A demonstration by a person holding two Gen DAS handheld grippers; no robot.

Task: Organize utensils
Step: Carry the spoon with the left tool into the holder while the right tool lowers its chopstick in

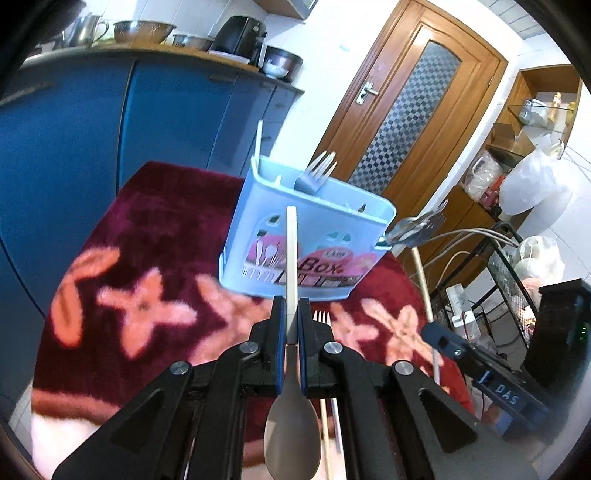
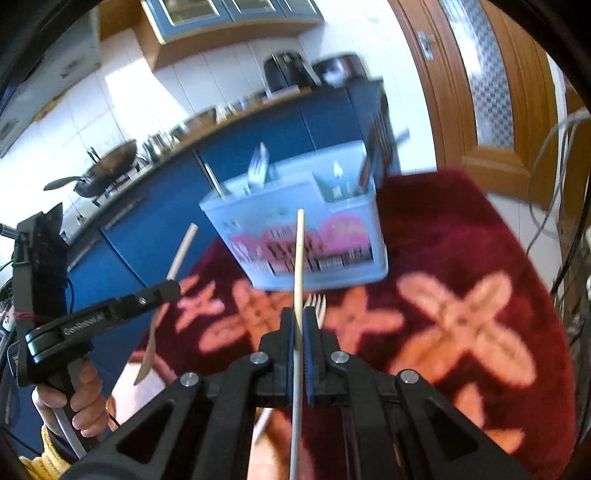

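Partly done: the pale blue plastic utensil box (image 1: 310, 236), ahead of both fingertips, already holds forks. Left gripper (image 1: 291, 325) clamps a grey white-handled spoon (image 1: 291, 424); right gripper (image 2: 299, 325) clamps a cream chopstick (image 2: 300, 258); a fork (image 2: 316, 304) lies just beyond the fingers on the red flowered cloth (image 2: 461, 240), still to go

Both wrist views face the blue caddy (image 1: 306, 236) (image 2: 295, 236) closely, from opposite sides

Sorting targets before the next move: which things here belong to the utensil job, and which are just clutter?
Job:
left gripper shut on spoon
right gripper shut on chopstick
blue utensil box
fork on the cloth

Lying about:
wok
metal bowls
white plastic bag
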